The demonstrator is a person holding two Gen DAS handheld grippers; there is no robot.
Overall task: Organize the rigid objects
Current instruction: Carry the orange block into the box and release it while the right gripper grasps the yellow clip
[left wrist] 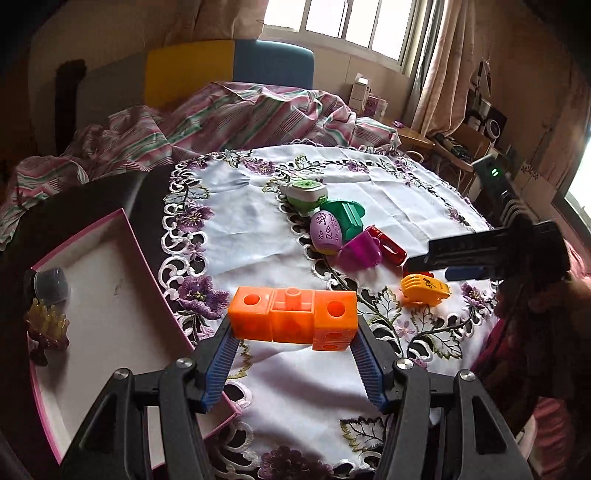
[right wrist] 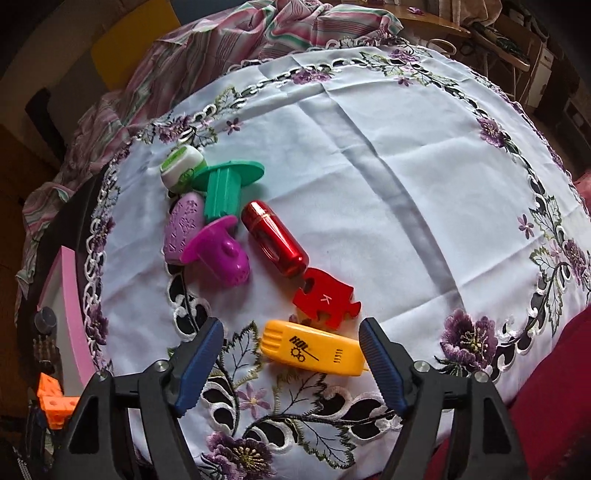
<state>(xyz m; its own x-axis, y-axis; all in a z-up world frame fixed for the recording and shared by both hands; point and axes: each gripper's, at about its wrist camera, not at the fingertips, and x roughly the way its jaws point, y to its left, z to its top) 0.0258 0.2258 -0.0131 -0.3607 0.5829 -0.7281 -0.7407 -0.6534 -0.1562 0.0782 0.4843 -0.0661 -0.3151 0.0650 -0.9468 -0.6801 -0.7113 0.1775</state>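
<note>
White tablecloth [right wrist: 369, 155] with purple embroidered flowers and cutwork border covers round table. Dark bare table edge [left wrist: 147, 184] shows at cloth's left side. Beyond table's far edge, crumpled pink, green and white striped bedding [left wrist: 229, 114]. Behind bedding, yellow panel [left wrist: 188, 70] beside blue panel [left wrist: 273, 62]. Bright window [left wrist: 340, 22] at far wall, beige curtains [left wrist: 439, 62] to its right. Small white and pink boxes [left wrist: 365, 96] below window. Wooden side table [left wrist: 413, 136] past table's far right edge, cluttered shelves [left wrist: 480, 122] further right.
</note>
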